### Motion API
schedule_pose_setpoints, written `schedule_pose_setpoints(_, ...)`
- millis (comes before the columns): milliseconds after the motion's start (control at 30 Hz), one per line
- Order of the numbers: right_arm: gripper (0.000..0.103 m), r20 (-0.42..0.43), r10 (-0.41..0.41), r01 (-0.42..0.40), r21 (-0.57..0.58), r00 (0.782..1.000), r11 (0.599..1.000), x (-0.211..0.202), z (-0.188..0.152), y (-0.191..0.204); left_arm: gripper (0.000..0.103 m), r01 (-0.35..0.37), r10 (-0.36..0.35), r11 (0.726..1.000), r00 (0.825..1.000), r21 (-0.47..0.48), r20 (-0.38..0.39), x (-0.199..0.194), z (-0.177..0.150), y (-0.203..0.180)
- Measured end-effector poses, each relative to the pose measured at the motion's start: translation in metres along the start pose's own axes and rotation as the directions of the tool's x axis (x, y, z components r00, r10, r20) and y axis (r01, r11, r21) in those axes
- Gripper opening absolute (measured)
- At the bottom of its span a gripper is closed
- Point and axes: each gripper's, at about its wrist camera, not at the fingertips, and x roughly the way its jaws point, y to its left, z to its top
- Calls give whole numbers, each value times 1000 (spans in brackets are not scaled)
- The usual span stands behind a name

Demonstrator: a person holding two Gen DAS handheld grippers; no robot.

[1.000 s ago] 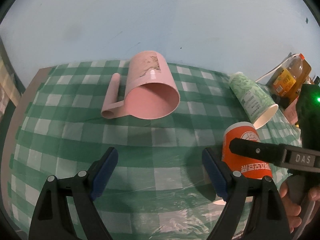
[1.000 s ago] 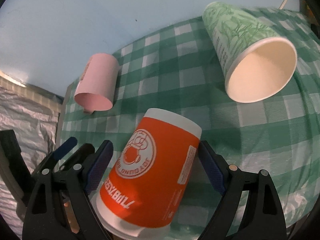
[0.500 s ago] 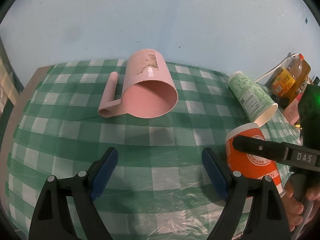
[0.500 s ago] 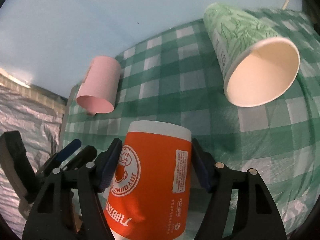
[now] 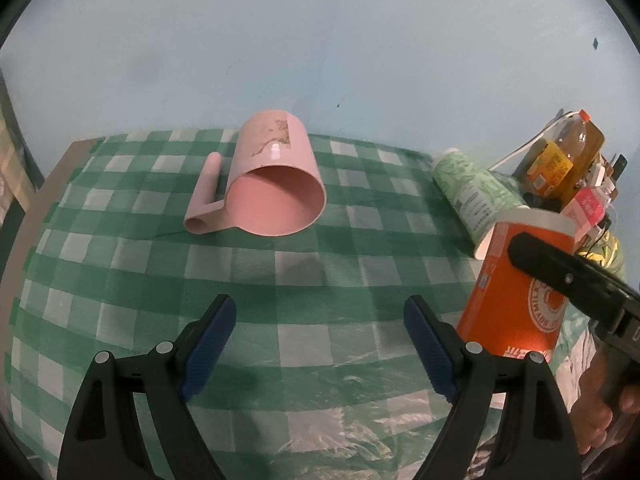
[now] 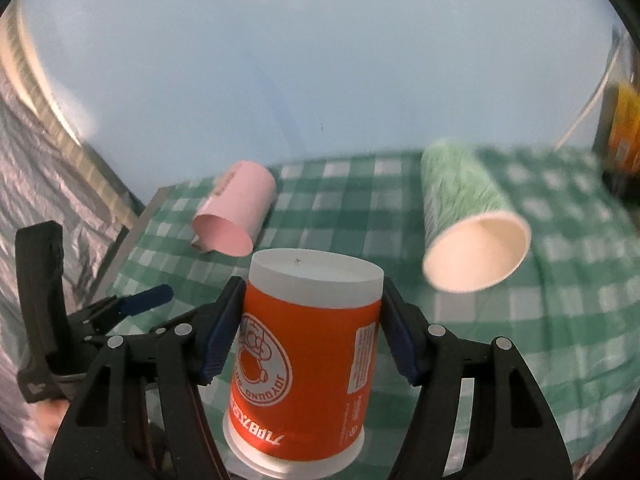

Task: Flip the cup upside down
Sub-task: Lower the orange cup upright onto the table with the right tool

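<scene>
Where the left wrist view looks forward, the left claw (image 5: 320, 340) gapes empty above the green-checked bench (image 5: 280, 280). Right wrist view: right claw (image 6: 312, 328) clamps the inverted orange paper cup (image 6: 308, 368), near a toppled green-patterned paper cup (image 6: 464, 208).

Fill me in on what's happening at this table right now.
The right gripper is shut on an orange paper cup, which stands upside down, rim low, on the green checked tablecloth. The left gripper is open and holds nothing. A pink plastic handled mug and a green patterned paper cup lie on their sides.
</scene>
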Motion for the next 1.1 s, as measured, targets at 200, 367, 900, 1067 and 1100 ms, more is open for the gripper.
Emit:
schedule_pose_setpoints(200,66,146,-20,49,-198,989,979,-25,-3,24,87,-25,22,999,997,36,71,-14,-10,-12)
schedule_pose_setpoints(367,66,329,-46,143,-279,943,950,-35,-16,34,88,-42,37,998,996,56,85,-14,-19,-16)
schedule_pose_setpoints(900,66,449,-117,244,-236,886,941,-14,-44,20,88,-26,24,999,998,34,57,-3,-30,-11)
schedule_pose_setpoints(1067,66,445,-123,249,-236,887,939,-11,-49,17,88,-27,25,999,998,37,51,-1,-31,-11)
schedule_pose_setpoints(1100,66,446,-123,249,-237,887,939,-11,-51,17,88,-28,26,999,998,38,51,-1,-31,-12)
